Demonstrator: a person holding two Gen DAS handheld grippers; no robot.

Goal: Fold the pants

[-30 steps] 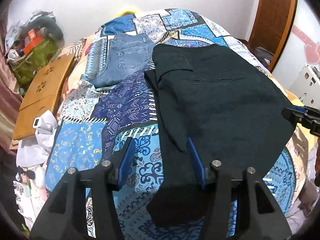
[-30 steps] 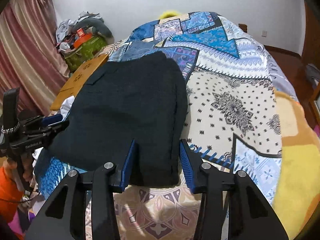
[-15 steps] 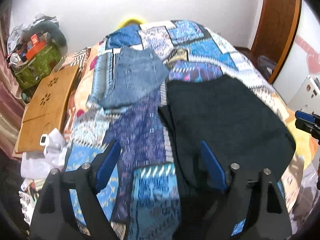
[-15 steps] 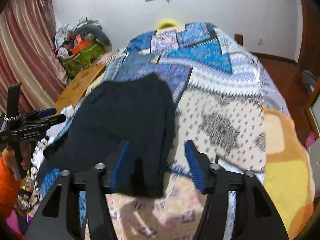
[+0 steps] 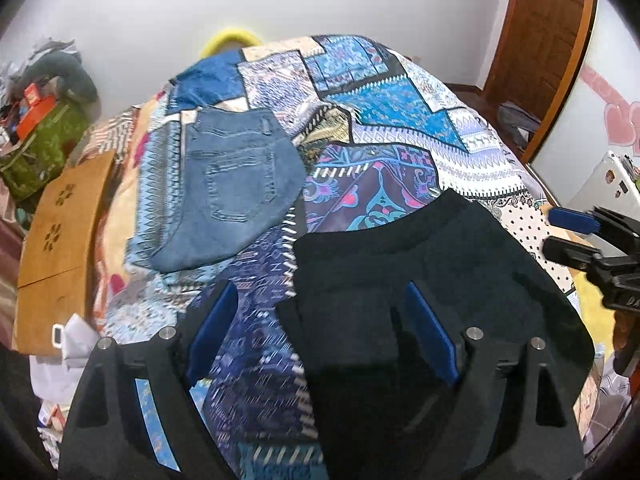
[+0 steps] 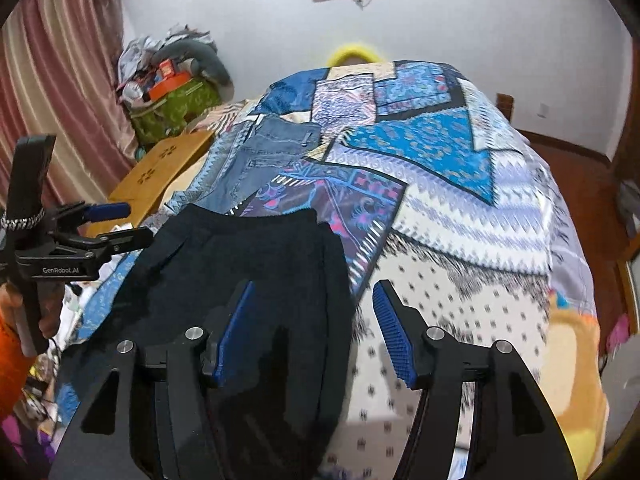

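Black pants (image 5: 420,280) lie folded on the patterned bed, also in the right wrist view (image 6: 256,264). My left gripper (image 5: 320,328) is open and empty, raised above the pants' near left edge. My right gripper (image 6: 312,328) is open and empty above the pants' near right edge. Each gripper shows at the side of the other's view: the right one (image 5: 580,236), the left one (image 6: 116,224).
Folded blue jeans (image 5: 232,188) lie farther back on the patchwork bedspread (image 6: 460,216). A wooden board (image 5: 60,232) and a cluttered green bag (image 6: 172,108) stand at the bed's left. A wooden door (image 5: 544,40) is at the right.
Both grippers have opened wider and pulled back and up from the black pants, which now lie folded shorter on the bed.
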